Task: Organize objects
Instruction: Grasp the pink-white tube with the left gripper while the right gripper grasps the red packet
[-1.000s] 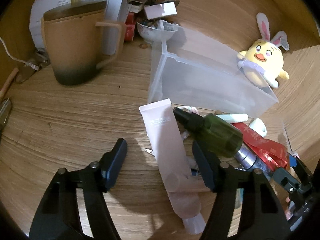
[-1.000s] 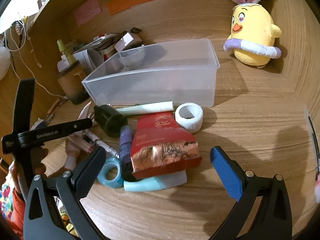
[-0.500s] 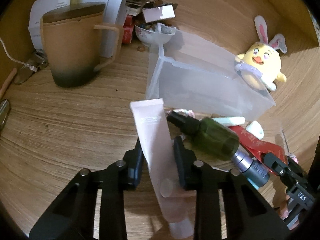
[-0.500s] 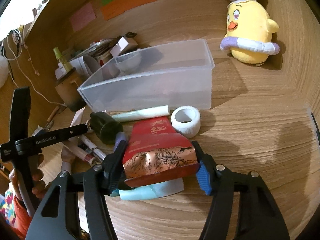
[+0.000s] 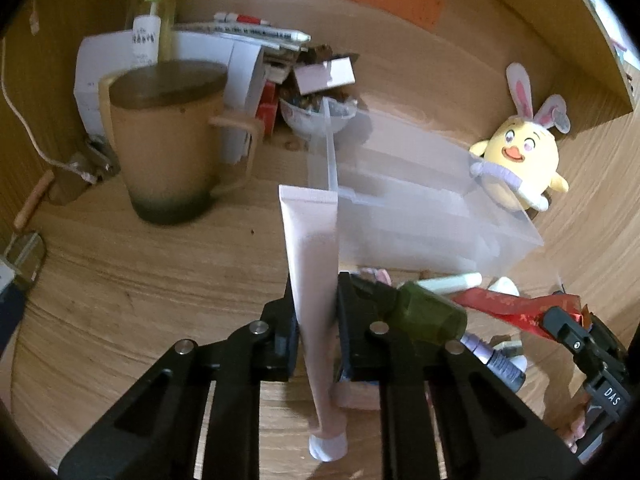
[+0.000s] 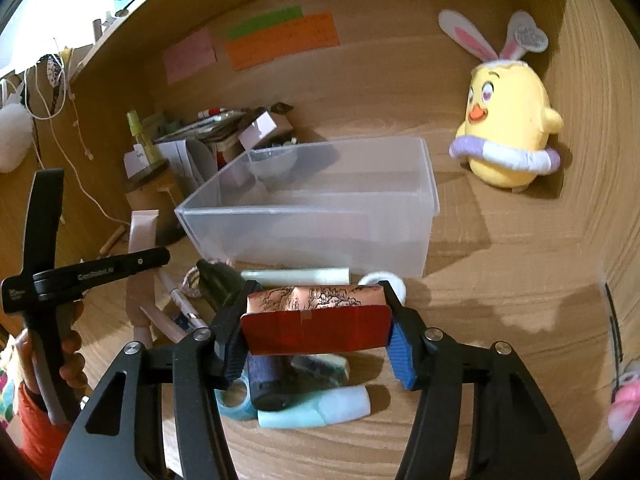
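My left gripper is shut on a pale pink tube and holds it lifted off the desk, crimped end pointing at the clear plastic bin. The tube also shows in the right wrist view. My right gripper is shut on a red and copper foil packet, raised above the pile in front of the bin. The packet shows red in the left wrist view. A dark green bottle and a purple bottle lie on the desk.
A tan lidded mug stands left of the bin, with boxes and a bowl behind. A yellow chick plush sits at the back right. A white tape roll, a blue tape roll and a teal tube lie by the pile.
Both grippers closed, the left on the pink tube and the right on the foil packet, and both objects have been lifted off the desk toward the bin.
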Available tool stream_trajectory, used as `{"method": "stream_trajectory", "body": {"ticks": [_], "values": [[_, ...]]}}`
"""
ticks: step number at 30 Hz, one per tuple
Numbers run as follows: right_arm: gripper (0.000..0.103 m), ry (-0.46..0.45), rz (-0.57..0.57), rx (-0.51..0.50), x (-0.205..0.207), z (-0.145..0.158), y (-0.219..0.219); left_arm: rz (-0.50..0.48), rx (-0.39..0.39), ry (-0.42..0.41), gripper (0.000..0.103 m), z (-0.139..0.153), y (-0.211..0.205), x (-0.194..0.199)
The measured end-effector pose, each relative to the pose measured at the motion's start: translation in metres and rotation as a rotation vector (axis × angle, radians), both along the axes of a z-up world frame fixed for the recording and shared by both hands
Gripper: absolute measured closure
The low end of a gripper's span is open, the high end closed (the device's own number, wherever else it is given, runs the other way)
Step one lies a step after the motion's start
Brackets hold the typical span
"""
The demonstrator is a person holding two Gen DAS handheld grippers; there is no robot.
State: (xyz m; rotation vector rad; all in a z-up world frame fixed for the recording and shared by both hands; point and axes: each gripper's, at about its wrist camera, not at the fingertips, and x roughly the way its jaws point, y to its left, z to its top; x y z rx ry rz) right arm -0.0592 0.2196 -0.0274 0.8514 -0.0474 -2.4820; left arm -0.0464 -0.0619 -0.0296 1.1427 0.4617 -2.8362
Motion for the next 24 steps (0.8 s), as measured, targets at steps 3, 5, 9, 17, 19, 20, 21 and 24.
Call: {"method": "stream_trajectory", "body": {"ticks": [3, 5, 9, 17, 19, 20, 21, 24], "values": [[0.049, 0.028, -0.006, 0.001, -0.001, 0.008, -0.001, 0.0, -0.013, 0.021, 0.09, 0.009, 0.0, 0.0], [0.049, 0.042, -0.009, -0.001, -0.002, 0.012, -0.002, -0.002, -0.022, 0.034, 0.091, 0.014, 0.0, -0.001], [0.049, 0.056, -0.014, -0.005, -0.007, 0.019, -0.003, -0.007, -0.038, 0.06, 0.093, 0.023, 0.002, -0.003], [0.049, 0.072, -0.014, -0.009, -0.01, 0.026, -0.001, -0.051, -0.032, 0.05, 0.094, 0.028, 0.004, -0.01], [0.049, 0.071, -0.014, -0.006, -0.01, 0.025, -0.001, -0.054, -0.01, 0.024, 0.094, 0.021, 0.001, -0.014], [0.049, 0.071, -0.016, -0.005, -0.01, 0.025, -0.001, -0.055, -0.002, 0.016, 0.094, 0.019, 0.0, -0.015], [0.049, 0.069, -0.015, -0.004, -0.01, 0.024, 0.0, -0.06, 0.012, 0.006, 0.093, 0.016, -0.001, -0.015], [0.049, 0.055, -0.014, -0.003, -0.012, 0.022, 0.0, -0.06, 0.019, -0.007, 0.093, 0.01, -0.003, -0.015]]}}
